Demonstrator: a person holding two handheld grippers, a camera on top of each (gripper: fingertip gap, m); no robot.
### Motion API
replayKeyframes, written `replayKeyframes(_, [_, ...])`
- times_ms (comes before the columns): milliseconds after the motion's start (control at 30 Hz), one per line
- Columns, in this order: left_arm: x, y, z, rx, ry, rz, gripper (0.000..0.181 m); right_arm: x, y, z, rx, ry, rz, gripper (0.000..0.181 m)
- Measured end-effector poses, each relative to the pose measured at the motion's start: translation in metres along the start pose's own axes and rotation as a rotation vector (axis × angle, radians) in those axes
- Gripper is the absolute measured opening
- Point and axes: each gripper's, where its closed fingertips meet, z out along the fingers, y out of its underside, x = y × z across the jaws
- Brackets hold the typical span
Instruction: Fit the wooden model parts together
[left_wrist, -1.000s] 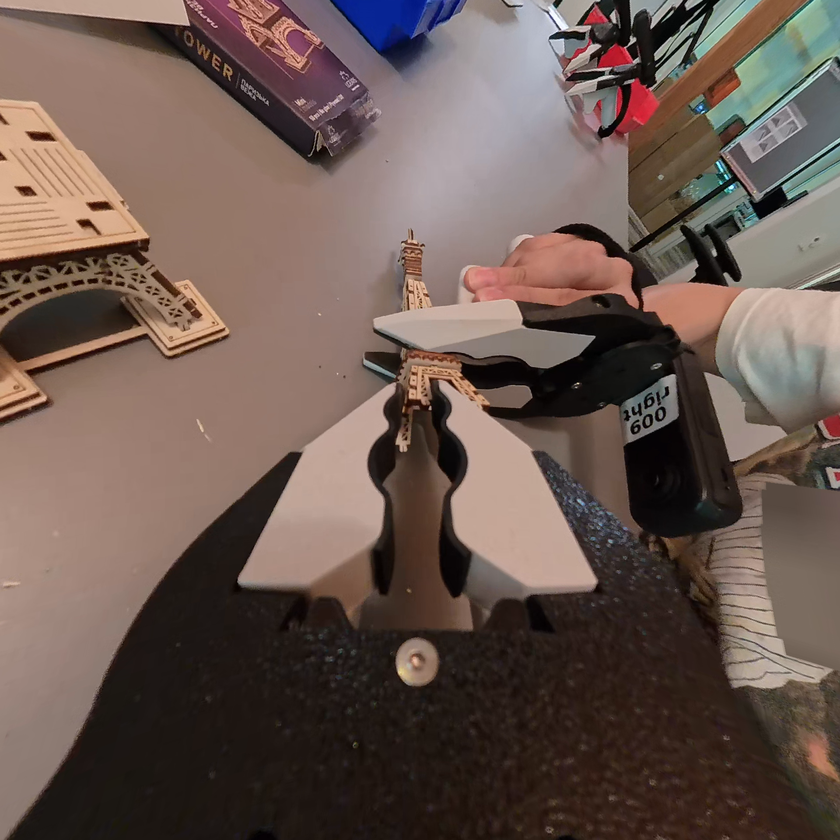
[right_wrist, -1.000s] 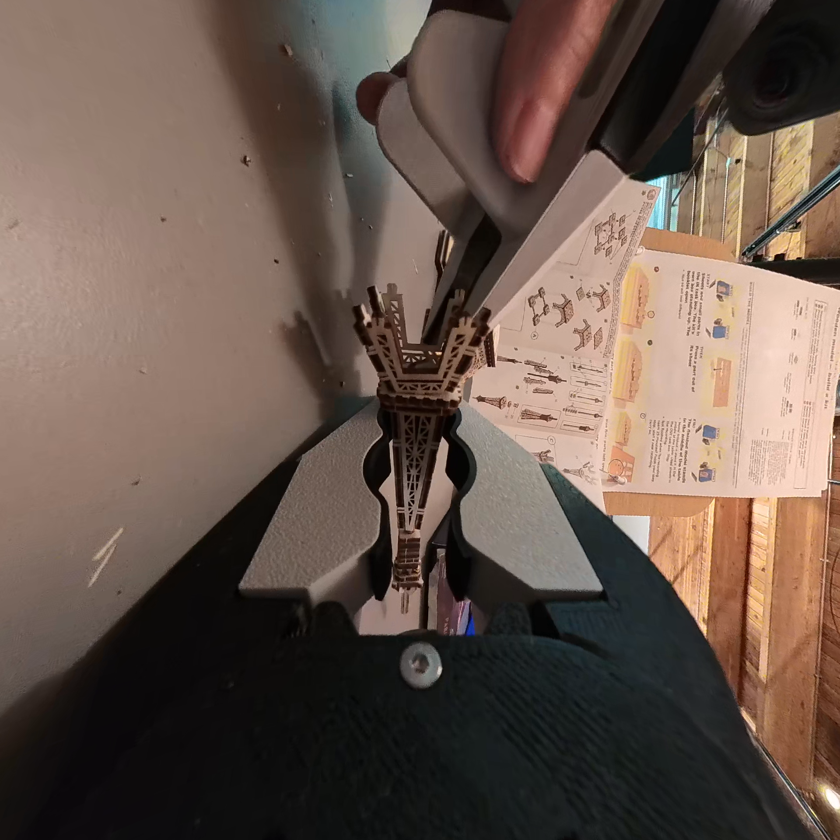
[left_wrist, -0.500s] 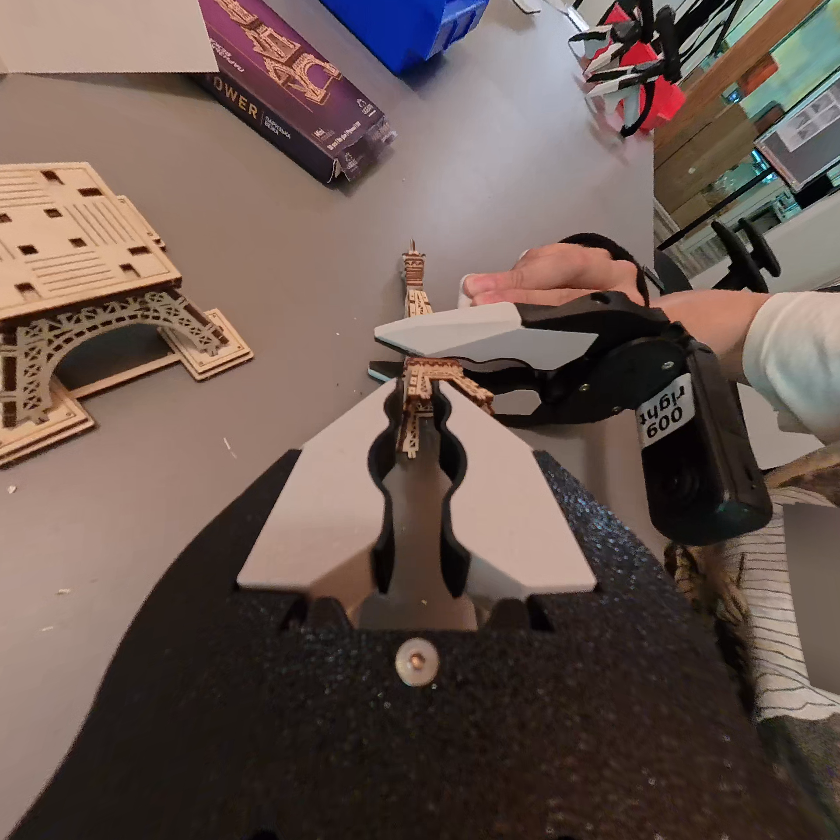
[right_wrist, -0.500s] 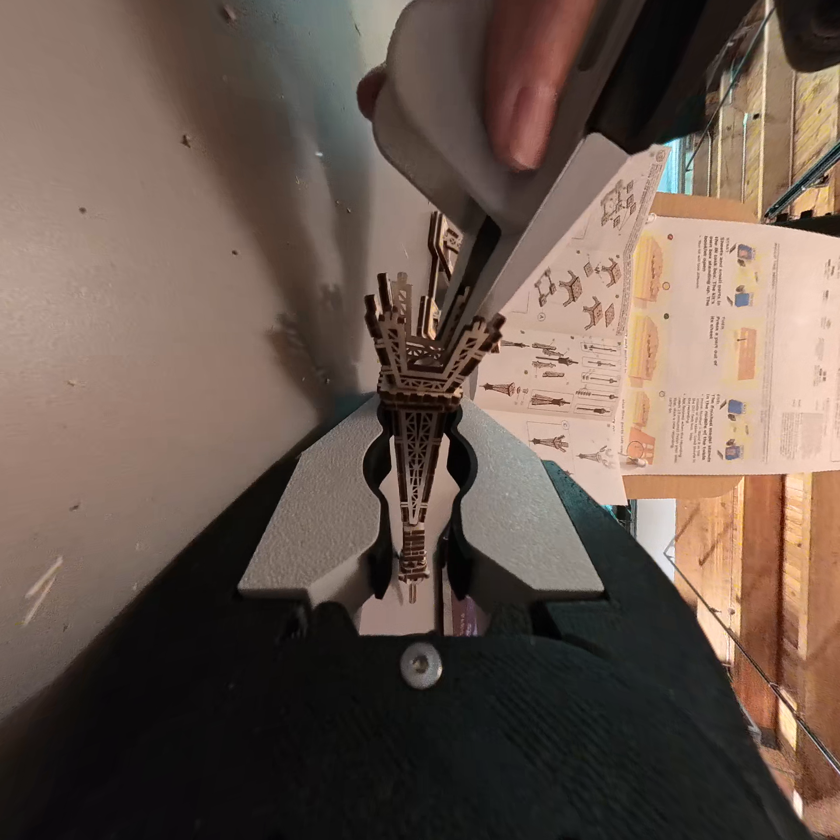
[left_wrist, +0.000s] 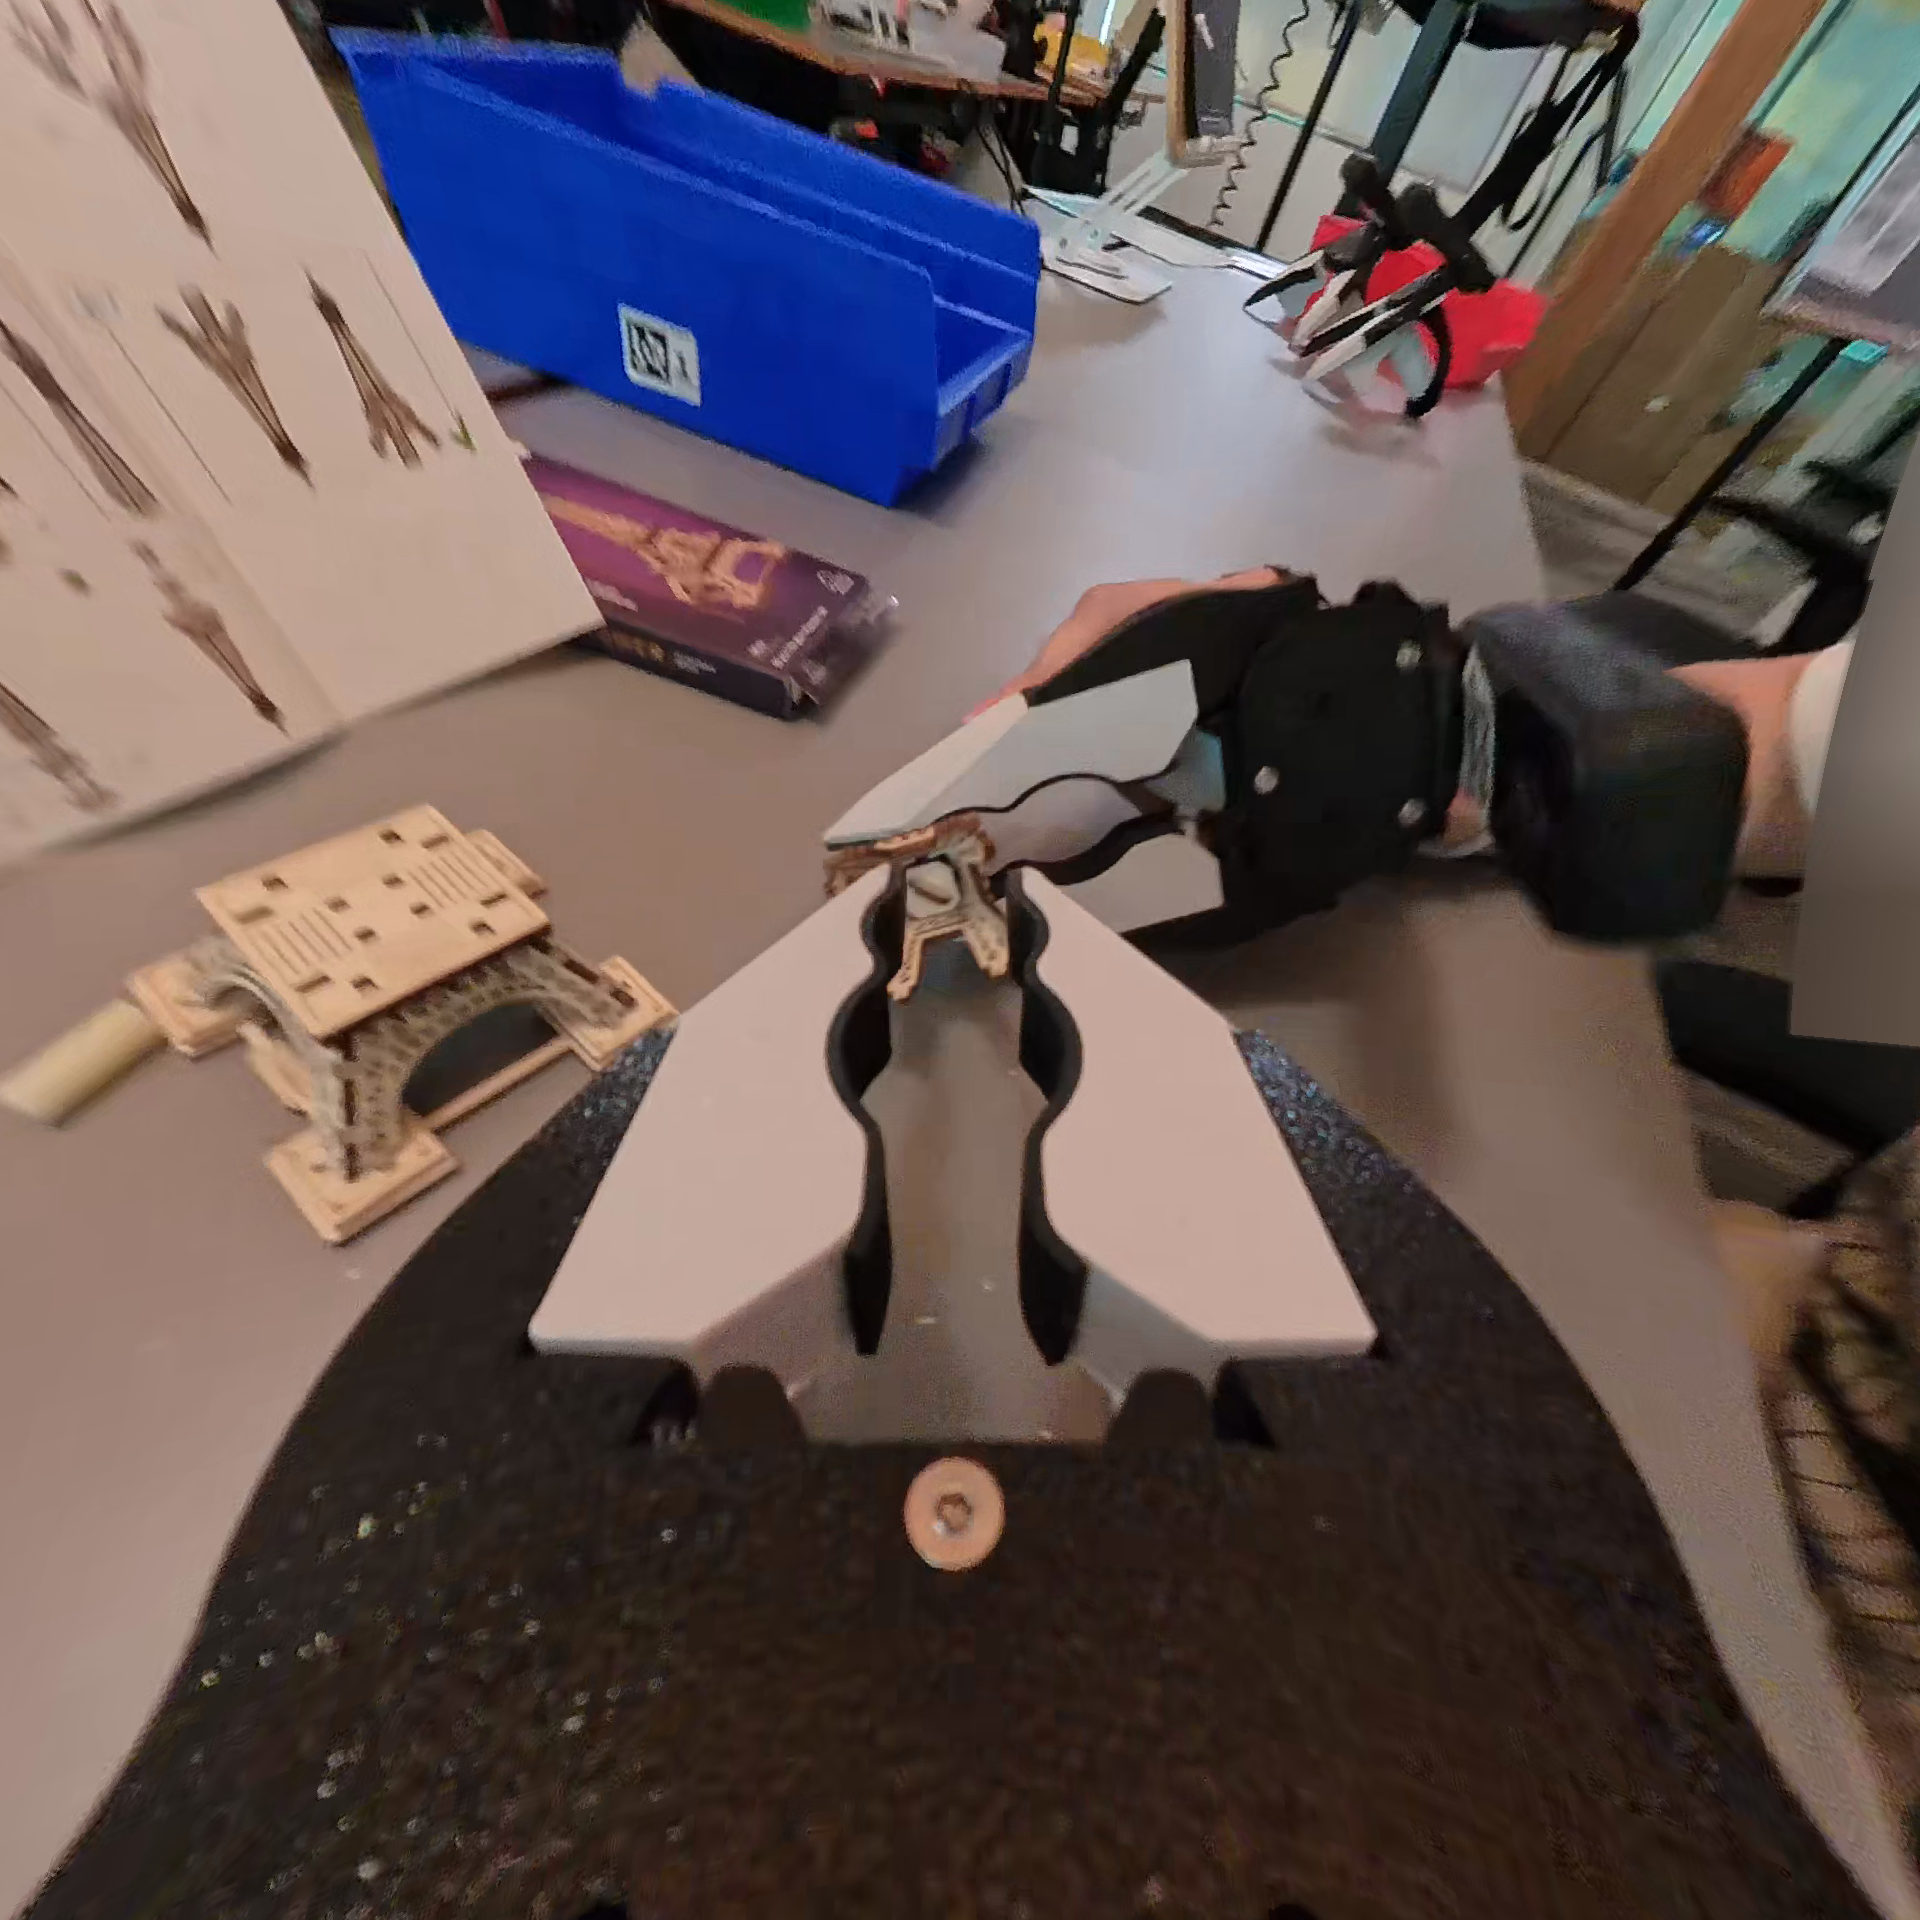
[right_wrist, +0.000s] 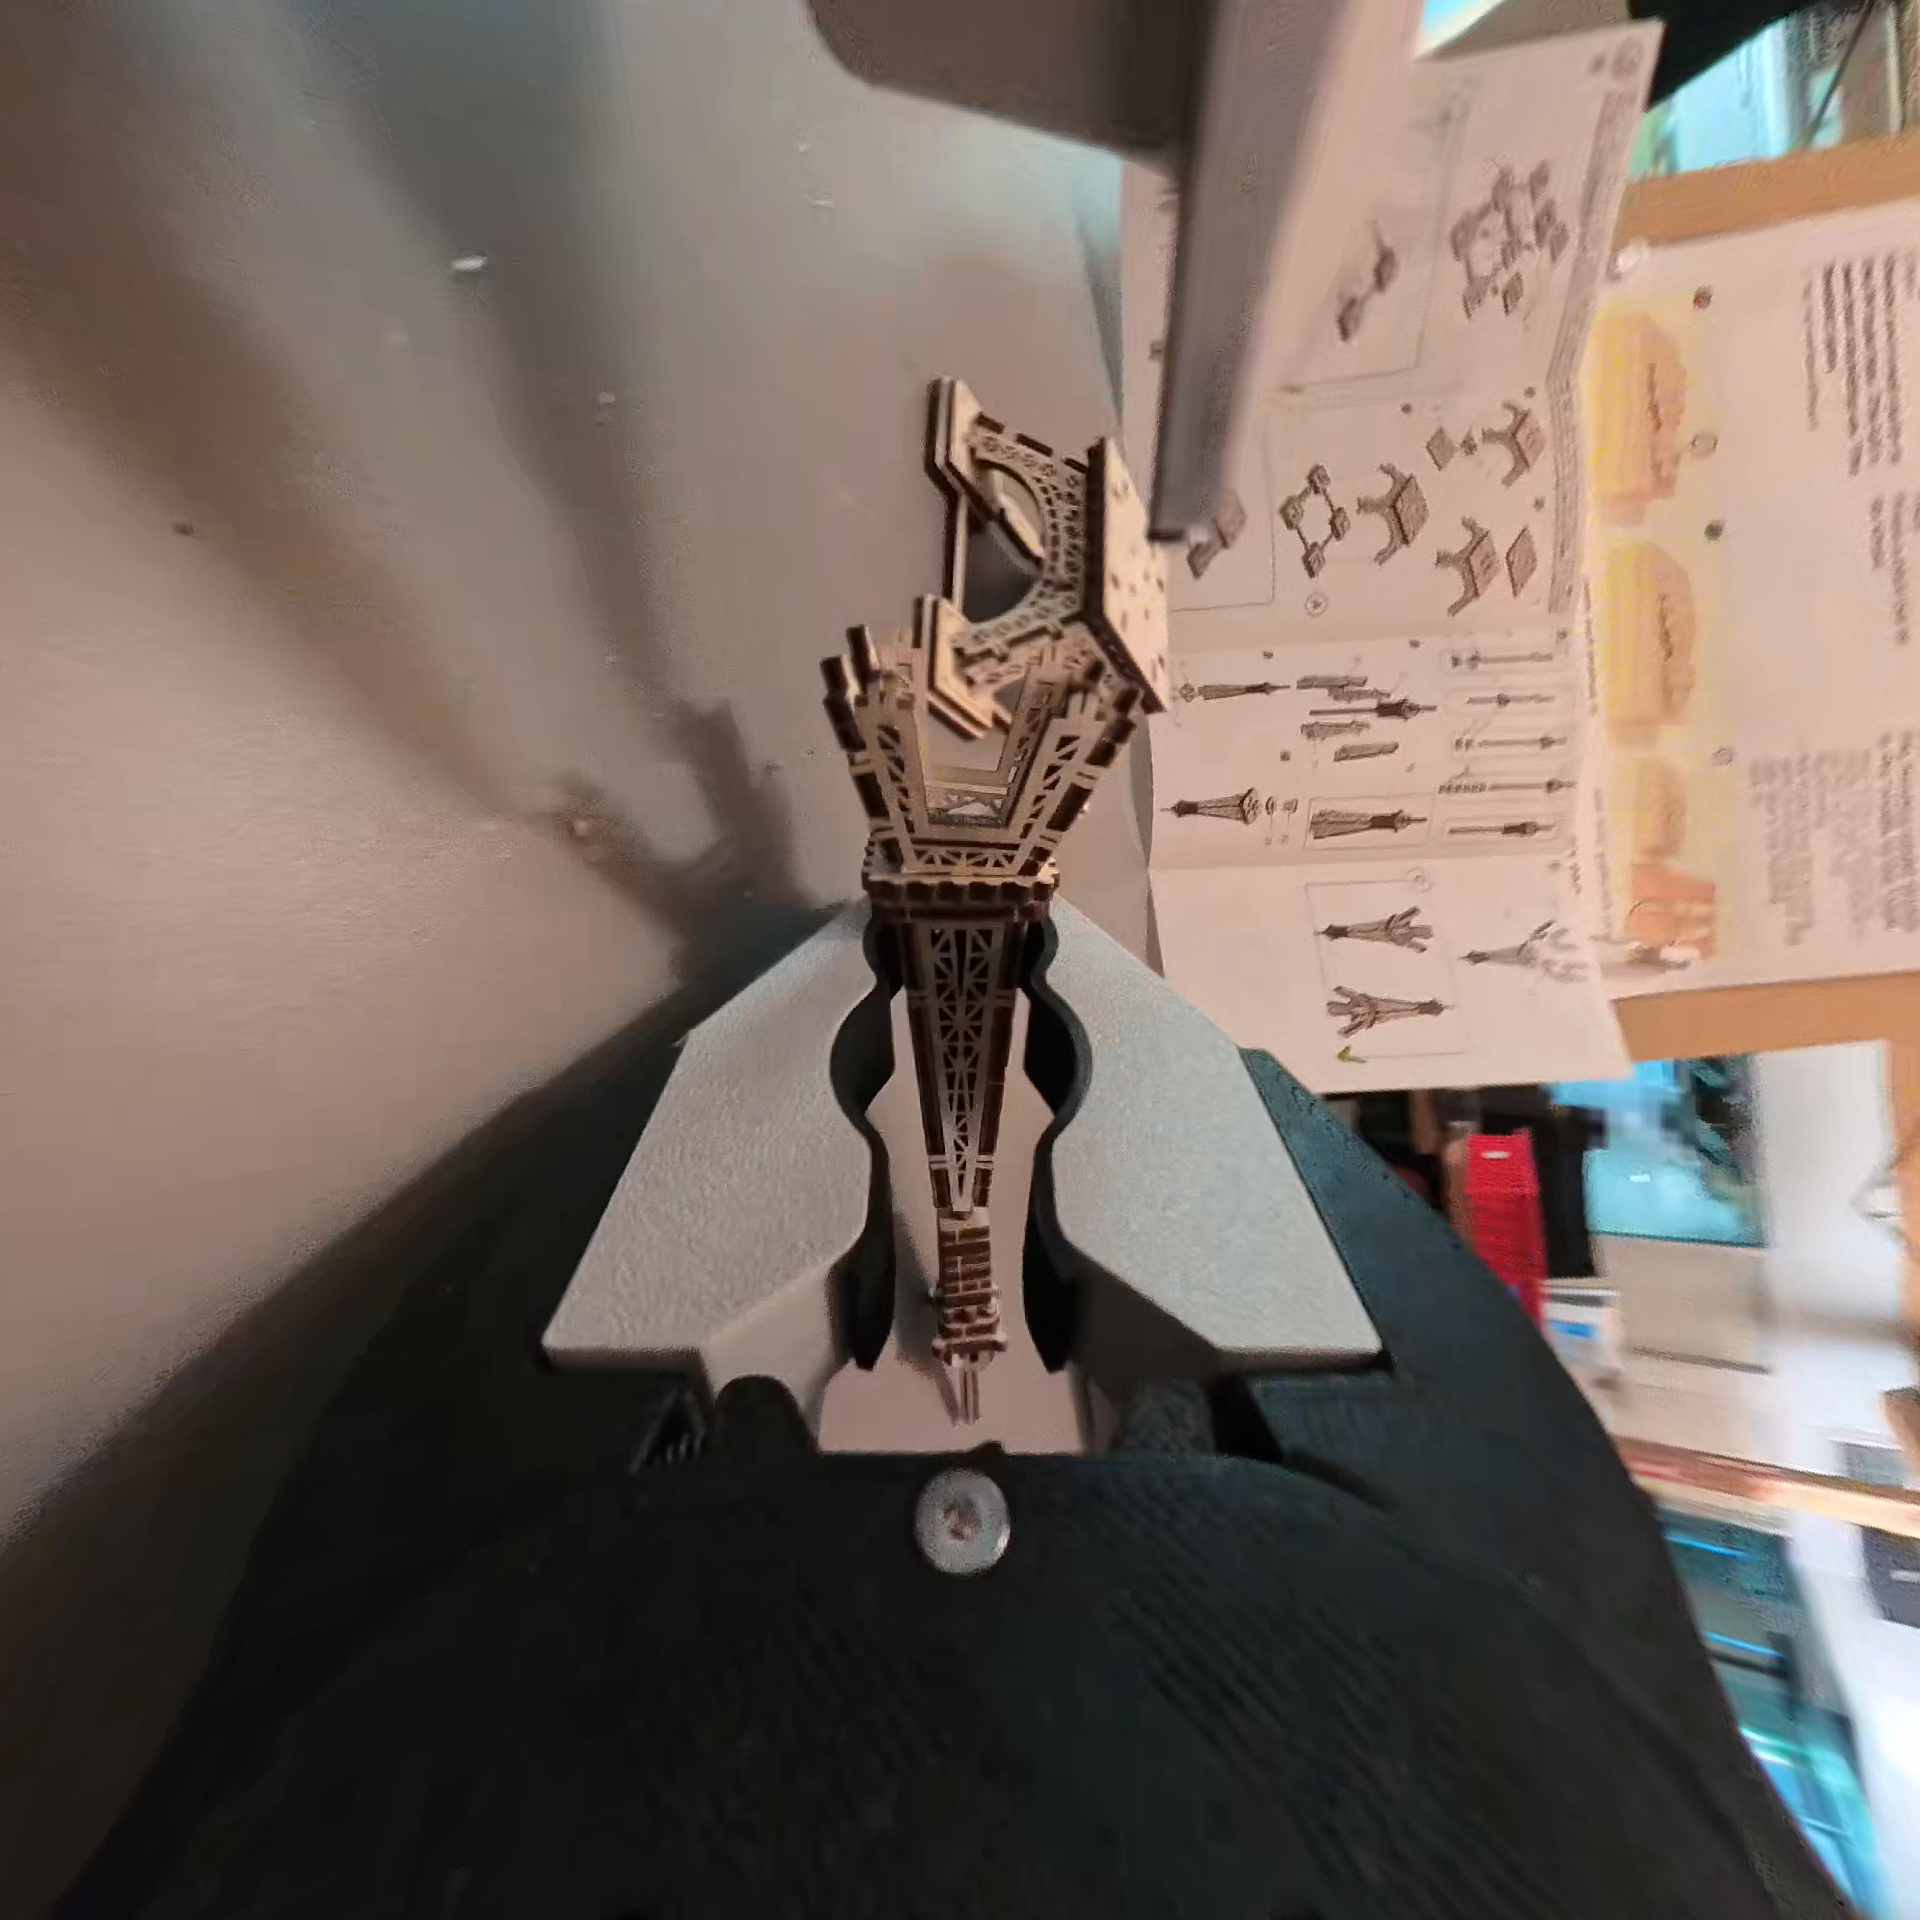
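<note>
The upper tower section (right_wrist: 956, 1039), a thin wooden lattice spire with splayed legs, lies lengthwise between my right gripper's (right_wrist: 956, 935) fingers. That gripper is shut on it, with the legs sticking out past the tips. In the left wrist view the legs (left_wrist: 940, 920) sit just ahead of my left gripper (left_wrist: 945, 904), which is open and empty. The right gripper (left_wrist: 1039, 758) comes in from the right, held by a hand. The arched wooden tower base (left_wrist: 384, 987) stands on the grey table (left_wrist: 1195, 499) to the left. It also shows beyond the legs in the right wrist view (right_wrist: 1039, 551).
A blue bin (left_wrist: 727, 291) and a purple box (left_wrist: 727, 613) lie at the back. White instruction sheets (left_wrist: 208, 416) lie at the left and also show in the right wrist view (right_wrist: 1455, 675). A cream stick (left_wrist: 73, 1060) lies by the base. Spare grippers on a red holder (left_wrist: 1434, 312) are at the far right.
My left gripper has opened, let go of the tower's legs and drawn back from them. My right gripper still holds the upper section. Both views have swung and are blurred.
</note>
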Motion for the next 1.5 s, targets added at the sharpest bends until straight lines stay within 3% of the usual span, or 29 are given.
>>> replayKeyframes(200, [0.003,-0.029,-0.012,0.165,-0.084,0.152,0.02,0.039,0.009,-0.023,0.105,-0.025,0.293,0.018])
replayKeyframes(267, [0.001,-0.027,-0.011,0.157,-0.081,0.135,0.02,0.066,0.005,-0.04,0.223,-0.037,0.516,0.018])
replayKeyframes(433, [0.004,-0.018,-0.003,0.121,-0.042,0.072,0.023,0.113,-0.014,-0.084,0.673,-0.37,1.297,0.018])
replayKeyframes(600, [0.007,-0.012,0.003,0.092,-0.035,0.086,0.023,0.112,-0.025,-0.096,0.863,-0.654,1.599,0.018])
replayKeyframes(733, [0.011,-0.016,0.002,0.11,-0.017,0.101,0.023,0.107,-0.037,-0.103,0.973,-0.814,1.683,0.017])
replayKeyframes(867, [0.021,-0.032,-0.009,0.167,0.028,0.197,0.012,0.095,-0.046,-0.103,1.007,-0.918,1.681,0.018])
replayKeyframes(1000, [0.035,-0.042,-0.015,0.176,0.07,0.318,0.007,0.077,-0.053,-0.094,0.936,-0.951,1.652,0.018])
replayKeyframes(1200, [0.043,-0.053,-0.019,0.213,0.115,0.272,0.004,0.057,-0.066,-0.09,0.881,-1.015,1.596,0.018])
replayKeyframes(1300, [0.039,-0.058,-0.024,0.242,0.1,0.229,0.01,0.052,-0.053,-0.072,0.7,-0.806,1.48,0.018])
replayKeyframes(1400, [0.033,-0.056,-0.022,0.212,0.038,0.244,0.017,0.051,-0.017,-0.049,0.359,-0.358,0.975,0.018])
replayKeyframes(1500, [0.027,-0.047,-0.013,0.159,-0.031,0.276,0.02,0.067,-0.01,-0.05,0.228,-0.025,0.574,0.018])
